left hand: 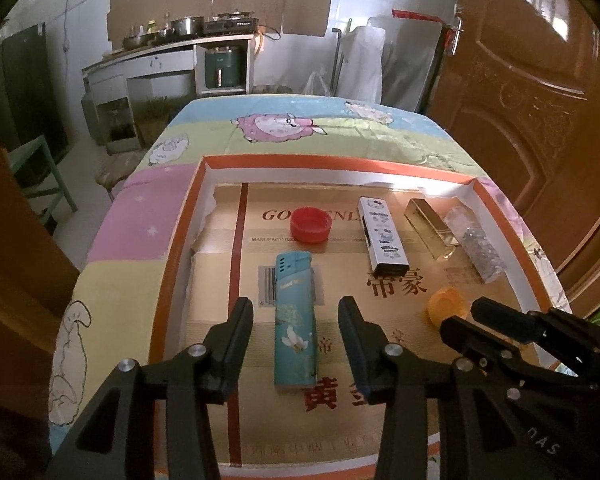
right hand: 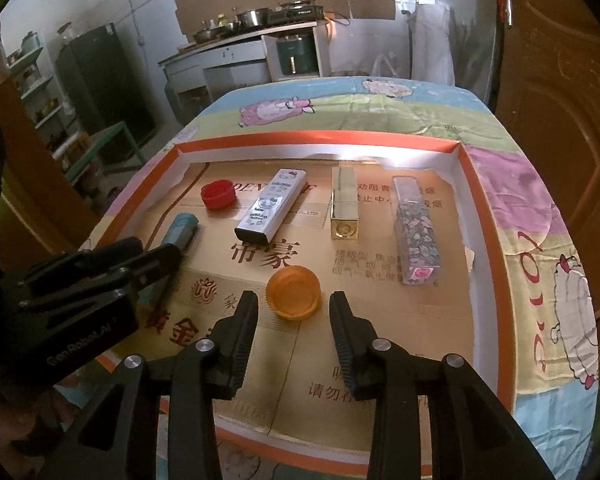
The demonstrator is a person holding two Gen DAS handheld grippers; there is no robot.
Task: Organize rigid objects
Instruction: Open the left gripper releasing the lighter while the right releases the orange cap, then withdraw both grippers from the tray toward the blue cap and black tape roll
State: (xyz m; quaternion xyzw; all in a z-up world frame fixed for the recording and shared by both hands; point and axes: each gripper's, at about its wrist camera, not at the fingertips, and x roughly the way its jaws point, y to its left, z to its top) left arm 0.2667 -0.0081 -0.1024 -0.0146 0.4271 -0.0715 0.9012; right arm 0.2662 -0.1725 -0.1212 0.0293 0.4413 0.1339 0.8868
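Note:
A shallow cardboard tray [left hand: 180, 248] [right hand: 484, 208] with an orange rim lies on the table. In it are a teal lighter [left hand: 295, 320] [right hand: 182, 230], a red cap [left hand: 311, 225] [right hand: 219, 195], a white patterned lighter [left hand: 382, 234] [right hand: 270, 206], a gold box [left hand: 430, 224] [right hand: 344, 204], a clear floral box [left hand: 474, 248] [right hand: 416, 232] and an orange cap [left hand: 446, 306] [right hand: 294, 292]. My left gripper [left hand: 296, 308] [right hand: 160, 254] is open, its fingers on either side of the teal lighter. My right gripper [right hand: 294, 302] [left hand: 464, 316] is open, its fingers on either side of the orange cap.
The table wears a pastel cartoon sheep cloth [left hand: 276, 128]. A brown wooden door [left hand: 532, 92] stands to the right. A kitchen counter [left hand: 168, 48] with pots and a green chair [left hand: 40, 168] are beyond the table.

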